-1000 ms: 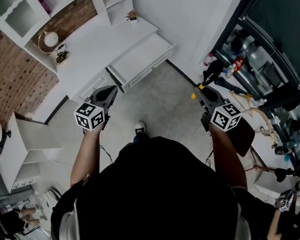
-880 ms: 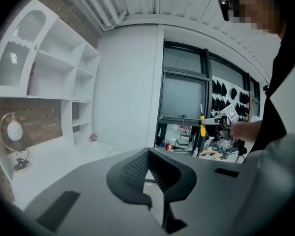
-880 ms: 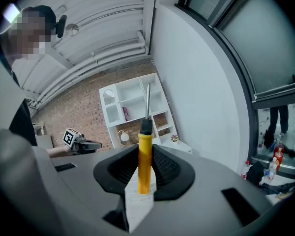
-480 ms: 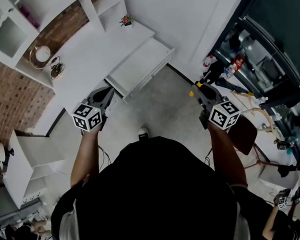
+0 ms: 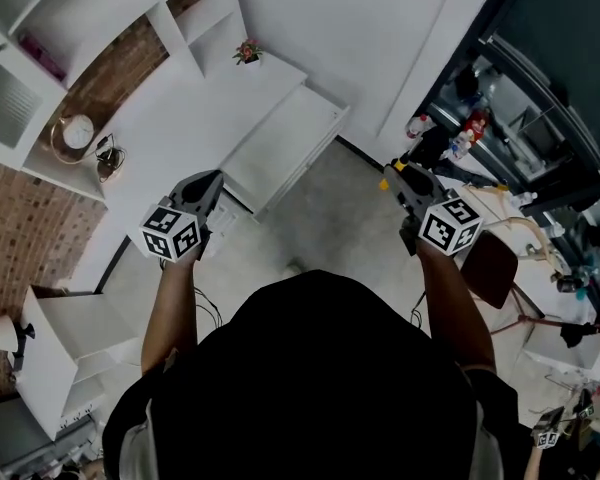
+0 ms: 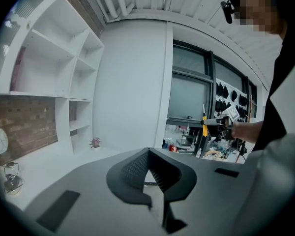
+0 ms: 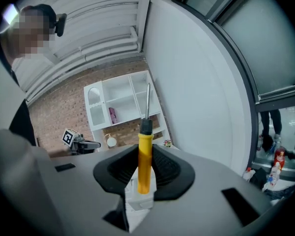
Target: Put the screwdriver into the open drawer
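Note:
My right gripper [image 5: 396, 177] is shut on a screwdriver [image 7: 145, 163] with a yellow handle. Its metal shaft [image 7: 147, 101] points up and away beyond the jaws. The head view shows this gripper held in the air at the right, over the floor. The open white drawer [image 5: 286, 134] juts out from the white desk [image 5: 190, 118], up and left of it. My left gripper [image 5: 208, 183] hovers near the desk's front edge, left of the drawer. Its jaws [image 6: 148, 154] are shut with nothing in them. The left gripper view also shows the screwdriver [image 6: 204, 127] far off at the right.
White shelves stand behind the desk, with a round clock [image 5: 77, 131] and a small potted plant [image 5: 246, 50]. A low white cabinet [image 5: 65, 340] is at the lower left. A cluttered bench with bottles [image 5: 468, 130] and a brown chair seat [image 5: 488, 268] are at the right.
The desk and drawer have slid up and left in the head view, and the foot on the floor is out of sight. Both grippers keep their places; the right still holds the screwdriver.

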`<act>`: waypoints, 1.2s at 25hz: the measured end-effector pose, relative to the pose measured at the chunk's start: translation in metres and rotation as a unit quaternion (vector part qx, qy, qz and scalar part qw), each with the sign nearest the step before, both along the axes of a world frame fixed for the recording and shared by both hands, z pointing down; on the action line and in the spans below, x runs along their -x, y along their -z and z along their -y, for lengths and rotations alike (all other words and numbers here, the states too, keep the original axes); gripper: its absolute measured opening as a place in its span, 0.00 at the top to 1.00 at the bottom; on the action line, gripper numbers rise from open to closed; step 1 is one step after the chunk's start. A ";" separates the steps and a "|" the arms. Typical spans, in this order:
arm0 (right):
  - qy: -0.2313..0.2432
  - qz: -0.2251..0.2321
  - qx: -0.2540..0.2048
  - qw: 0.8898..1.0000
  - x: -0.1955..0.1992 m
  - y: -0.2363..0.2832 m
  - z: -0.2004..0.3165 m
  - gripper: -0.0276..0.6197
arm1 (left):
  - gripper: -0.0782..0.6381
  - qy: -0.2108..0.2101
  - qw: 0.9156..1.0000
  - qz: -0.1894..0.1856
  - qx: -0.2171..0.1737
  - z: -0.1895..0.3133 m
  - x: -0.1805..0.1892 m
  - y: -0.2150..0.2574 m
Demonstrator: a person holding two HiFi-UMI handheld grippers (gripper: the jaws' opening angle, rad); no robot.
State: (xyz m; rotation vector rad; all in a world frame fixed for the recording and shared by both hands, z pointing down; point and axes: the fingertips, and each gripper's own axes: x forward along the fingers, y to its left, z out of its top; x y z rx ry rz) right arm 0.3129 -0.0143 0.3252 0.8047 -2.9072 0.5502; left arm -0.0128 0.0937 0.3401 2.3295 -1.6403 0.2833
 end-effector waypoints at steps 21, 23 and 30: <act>0.006 -0.024 0.002 1.000 0.107 -0.012 0.033 0.81 | 0.87 0.017 1.000 -0.025 0.003 0.019 0.116 -0.024; 0.006 -0.024 0.000 1.000 0.114 -0.011 0.032 0.81 | 0.87 0.018 0.999 -0.026 0.003 0.017 0.124 -0.026; 0.009 -0.027 -0.006 1.000 0.126 -0.005 0.029 0.81 | 0.87 0.026 0.999 -0.030 -0.002 0.005 0.140 -0.023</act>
